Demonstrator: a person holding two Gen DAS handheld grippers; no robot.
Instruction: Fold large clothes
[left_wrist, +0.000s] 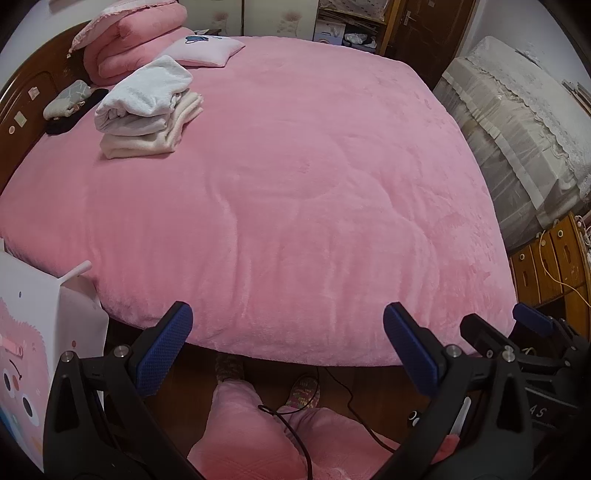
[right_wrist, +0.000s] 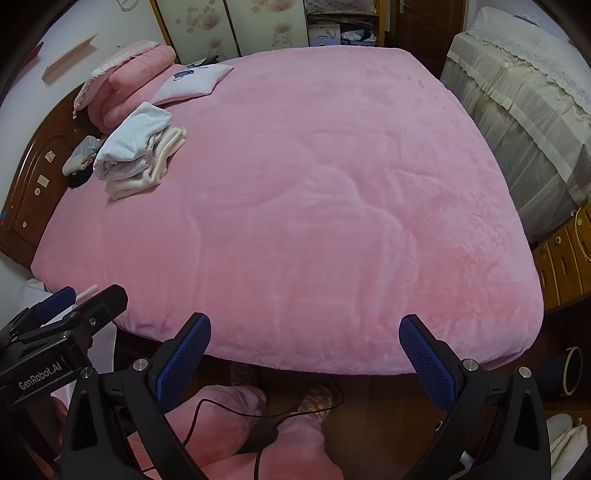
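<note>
Bedroom, wooden floor; a bed spread with a pink plush blanket (left_wrist: 314, 192) is seen from its foot edge.

Nearest: person's legs in pink trousers (left_wrist: 236, 417) and patterned socks, crossed by a black cable (left_wrist: 295, 435).

Left gripper (left_wrist: 288, 343): held above the blanket's near edge, jaws spread wide, nothing between the blue pads.

Right gripper (right_wrist: 304, 354): held just beside the left one, jaws likewise spread wide and empty.

Far left of the blanket: a stack of folded white and cream clothes (left_wrist: 147, 110) is laid near the wooden headboard (left_wrist: 26, 99). Small grey and dark items (left_wrist: 68, 101) are placed beside it.

Beyond: a folded pink quilt (left_wrist: 136, 40) and a pale pillow (left_wrist: 203, 50).

Right side: furniture draped in lace cloth (left_wrist: 517, 129), well apart from the stack.
</note>
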